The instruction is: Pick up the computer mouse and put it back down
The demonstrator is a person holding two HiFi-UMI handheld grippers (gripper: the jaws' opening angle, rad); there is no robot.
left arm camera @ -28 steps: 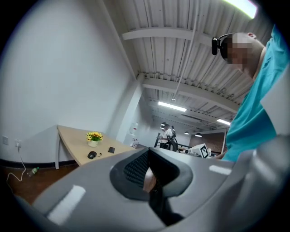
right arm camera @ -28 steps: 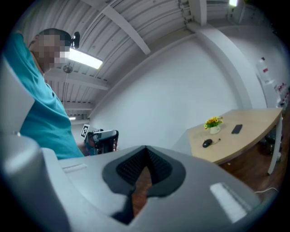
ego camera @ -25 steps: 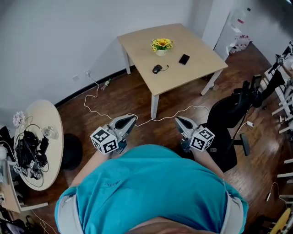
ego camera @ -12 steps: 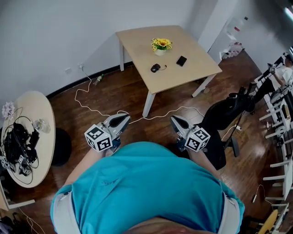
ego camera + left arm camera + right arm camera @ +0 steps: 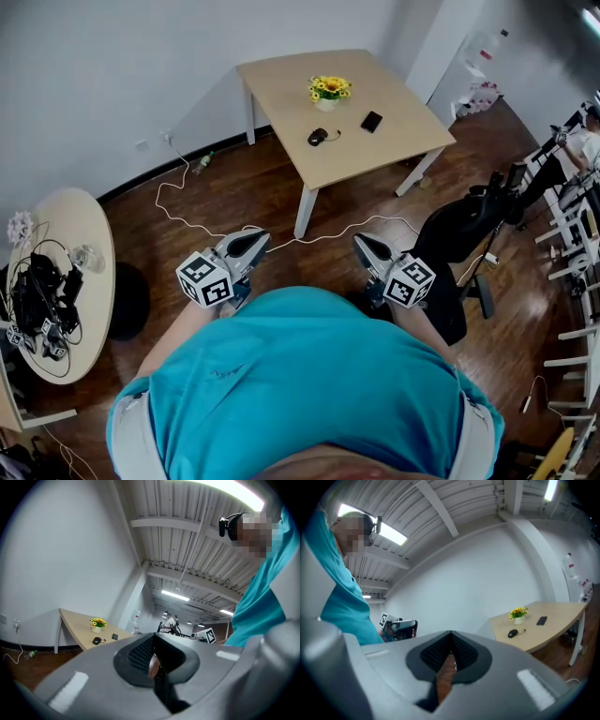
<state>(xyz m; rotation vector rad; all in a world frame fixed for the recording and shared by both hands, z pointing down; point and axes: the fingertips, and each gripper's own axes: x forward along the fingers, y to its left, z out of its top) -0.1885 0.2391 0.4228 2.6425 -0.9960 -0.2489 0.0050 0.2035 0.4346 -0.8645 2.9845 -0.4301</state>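
Note:
The black computer mouse point(image 5: 319, 137) lies on the square wooden table point(image 5: 281, 84) far ahead, beside a pot of yellow flowers point(image 5: 327, 91) and a black phone point(image 5: 372, 121). My left gripper point(image 5: 255, 240) and right gripper point(image 5: 361, 244) are held level close to my body, far short of the table, both shut and empty. The left gripper view has its shut gripper point(image 5: 154, 656) in front, with the mouse point(image 5: 96, 641) small on the distant table. The right gripper view has its own gripper point(image 5: 450, 656) in front and the mouse point(image 5: 513, 633) equally far off.
A white cable point(image 5: 187, 220) snakes over the wooden floor between me and the table. A black office chair point(image 5: 459, 234) stands at the right. At the left are a round table point(image 5: 84, 234) with tangled cables and a black stool point(image 5: 127, 300). White racks line the right edge.
The head view has swung a little, so the table sits slightly lower left in frame. My left gripper has drifted a bit sideways. Both grippers stay shut and empty.

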